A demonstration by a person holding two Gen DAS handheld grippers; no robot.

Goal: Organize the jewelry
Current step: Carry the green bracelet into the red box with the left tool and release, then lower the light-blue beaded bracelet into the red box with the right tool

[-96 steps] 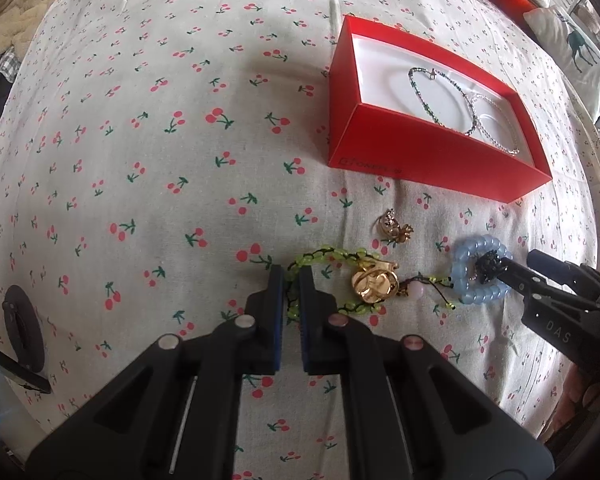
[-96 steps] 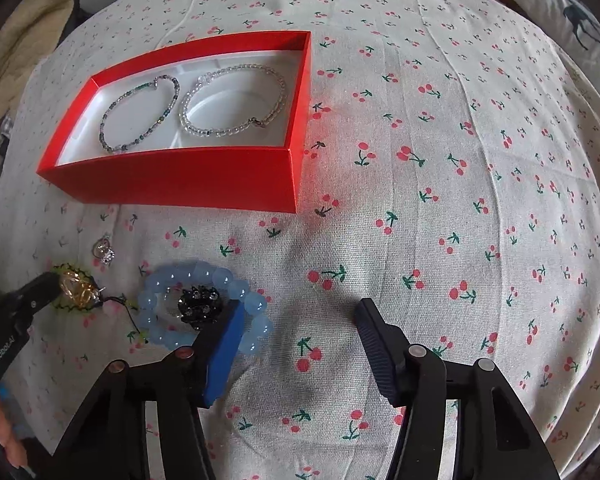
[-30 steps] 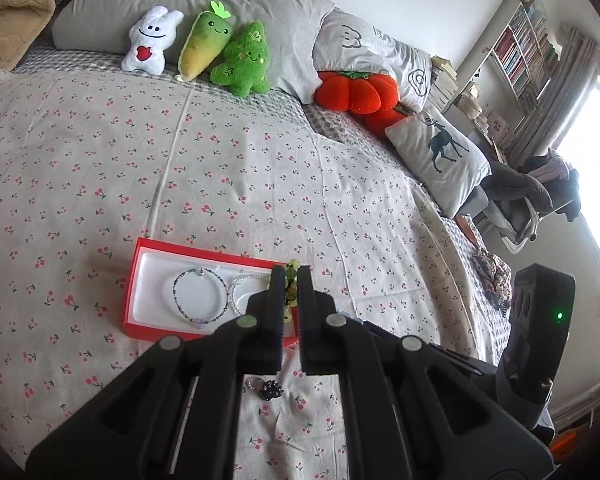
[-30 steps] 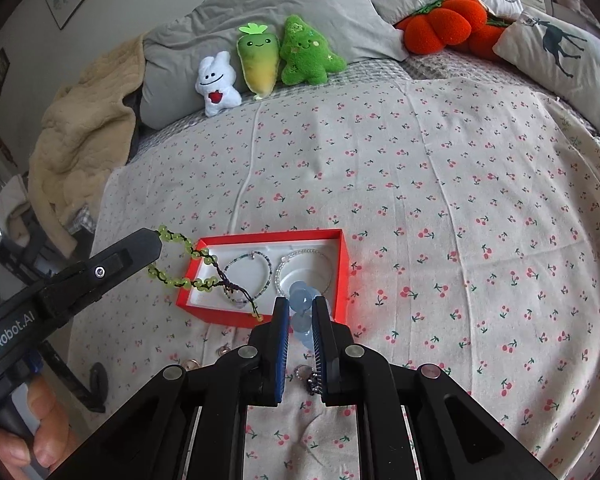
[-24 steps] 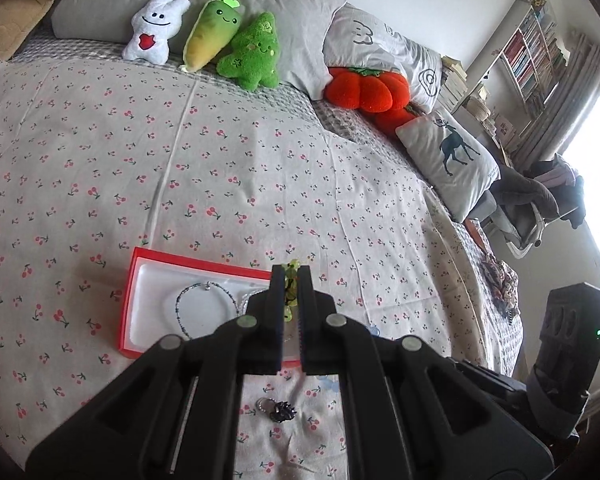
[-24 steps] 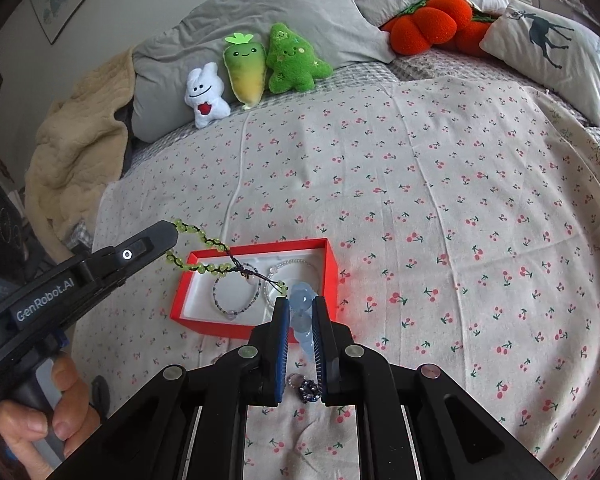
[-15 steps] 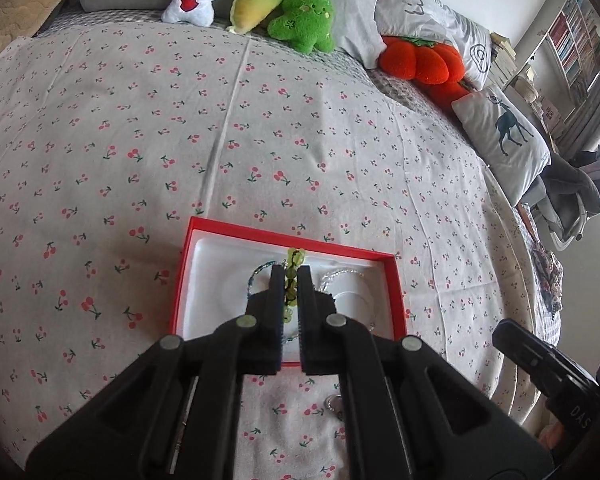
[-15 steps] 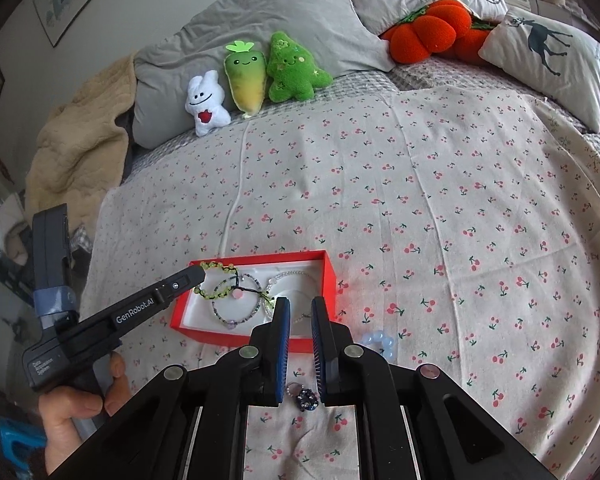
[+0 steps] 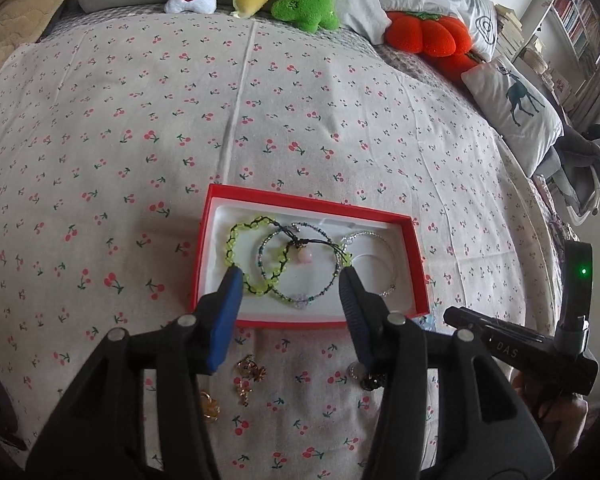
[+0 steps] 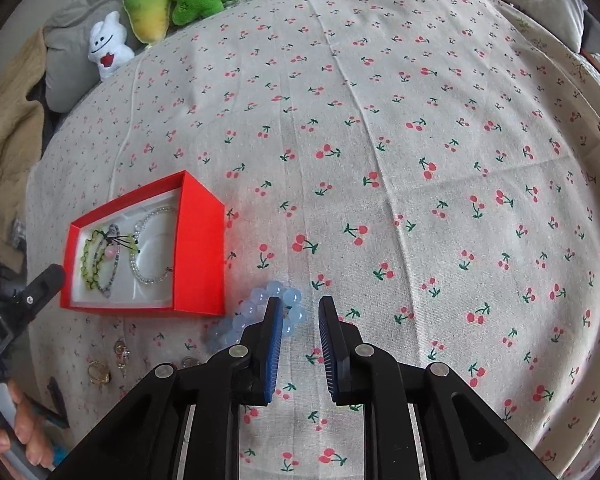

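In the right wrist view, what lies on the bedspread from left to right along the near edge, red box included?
Gold ring → red box → light blue bead bracelet → right tool, jaws open and holding nothing.

The right tool [image 9: 516, 350] reads "DAS"; the left tool [image 10: 4, 330] "Robot.AI".

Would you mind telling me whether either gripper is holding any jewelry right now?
Neither: both stand open. The left gripper hangs over the red box; the blue bead bracelet lies on the bedspread by the right gripper.
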